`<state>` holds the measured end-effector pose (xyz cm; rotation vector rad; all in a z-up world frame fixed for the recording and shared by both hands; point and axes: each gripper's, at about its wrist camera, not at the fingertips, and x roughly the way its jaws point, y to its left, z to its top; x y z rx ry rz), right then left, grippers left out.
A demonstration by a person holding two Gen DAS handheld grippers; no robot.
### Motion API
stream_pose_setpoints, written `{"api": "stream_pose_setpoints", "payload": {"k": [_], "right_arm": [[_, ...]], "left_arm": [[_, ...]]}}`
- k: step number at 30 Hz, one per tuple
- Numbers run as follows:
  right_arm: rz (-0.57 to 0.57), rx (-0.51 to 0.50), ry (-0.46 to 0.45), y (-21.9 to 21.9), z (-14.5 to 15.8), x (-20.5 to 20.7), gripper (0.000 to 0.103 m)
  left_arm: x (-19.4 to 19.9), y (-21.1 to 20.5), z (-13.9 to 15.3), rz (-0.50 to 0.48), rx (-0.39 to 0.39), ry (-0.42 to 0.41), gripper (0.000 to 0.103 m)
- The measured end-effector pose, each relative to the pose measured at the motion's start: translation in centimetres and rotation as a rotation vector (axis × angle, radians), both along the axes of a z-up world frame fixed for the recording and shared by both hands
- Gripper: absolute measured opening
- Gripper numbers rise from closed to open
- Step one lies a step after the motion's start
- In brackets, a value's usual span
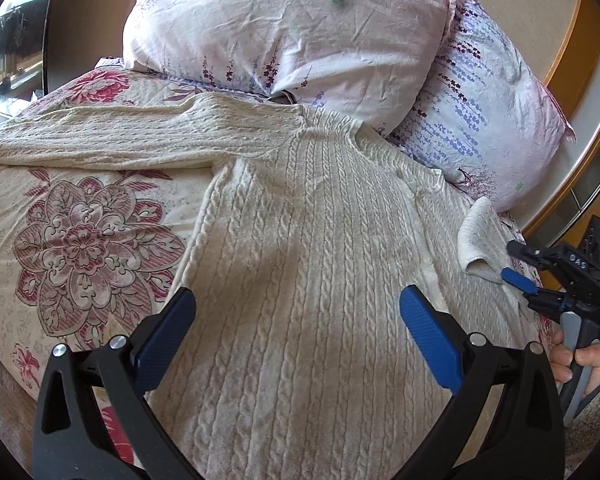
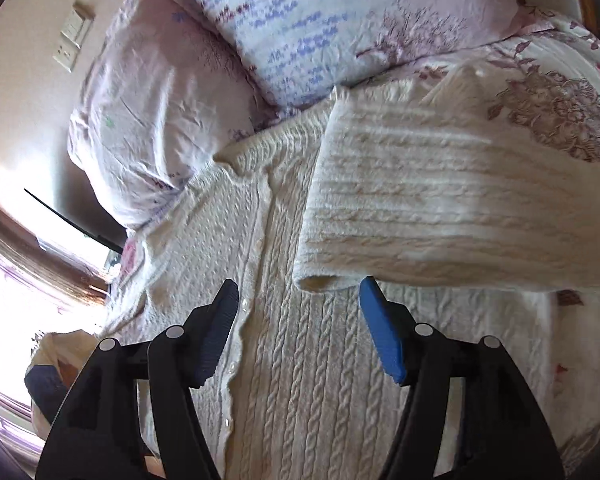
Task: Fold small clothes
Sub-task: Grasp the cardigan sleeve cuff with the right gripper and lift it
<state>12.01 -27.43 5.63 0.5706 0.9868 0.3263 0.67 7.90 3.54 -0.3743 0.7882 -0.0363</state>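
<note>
A cream cable-knit cardigan lies flat on the bed, buttons up, collar toward the pillows. Its one sleeve stretches out to the left. The other sleeve is folded across the body, its cuff resting just ahead of my right gripper. That gripper stands open, and no cloth is pinched between its pads. The left wrist view shows the same right gripper at the right edge beside the cuff. My left gripper hovers open over the cardigan's lower body, holding nothing.
Two floral pillows lean at the head of the bed behind the collar. A flowered bedspread covers the bed. A person's hand holds the right gripper's handle. A wooden frame runs along the right.
</note>
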Motion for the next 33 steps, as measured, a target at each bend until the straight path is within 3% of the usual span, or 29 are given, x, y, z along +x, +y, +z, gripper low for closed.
{"api": "stream_pose_setpoints", "payload": {"k": [2,4,7,10,14,18,20,23,28,33], "right_arm": [[-0.133,-0.014,-0.061,-3.3,1.6,-1.3,0.064],[-0.297,-0.052,-0.054,-7.1,1.7,-2.3,0.059],[-0.488,-0.081,0.055,-12.3,-0.2,-3.1,0.047],[-0.562,-0.063,0.135,-14.7,-1.9,-3.4,0.045],[-0.577,-0.009,0.204,-15.3,-4.1,-3.4,0.044],[-0.567,-0.051,0.196,-14.9,-3.9,-3.6,0.04],[-0.529,-0.072,0.212,-14.7,-4.1,-3.3,0.005],[-0.503,-0.078,0.203,-14.3,-4.3,-3.3,0.004],[-0.493,-0.017,0.063,-13.3,-0.4,-2.1,0.004],[-0.318,0.072,-0.151,-6.6,6.7,2.5,0.004]], "left_arm": [[0.3,-0.5,0.0,-0.017,0.003,0.001,0.101],[0.4,-0.8,-0.1,-0.03,0.004,0.005,0.101],[0.5,-1.0,-0.4,-0.037,0.001,0.012,0.101],[0.5,-0.9,-0.6,-0.031,-0.005,0.02,0.101],[0.5,-0.6,-0.7,-0.022,-0.011,0.029,0.101],[0.5,-0.4,-0.8,-0.015,-0.014,0.032,0.101],[0.6,-0.2,-0.8,-0.011,-0.017,0.035,0.101],[0.6,0.0,-0.9,-0.007,-0.025,0.039,0.101],[0.7,0.6,-0.9,-0.006,-0.033,0.033,0.101],[1.0,1.6,-0.8,0.002,-0.049,0.02,0.101]]}}
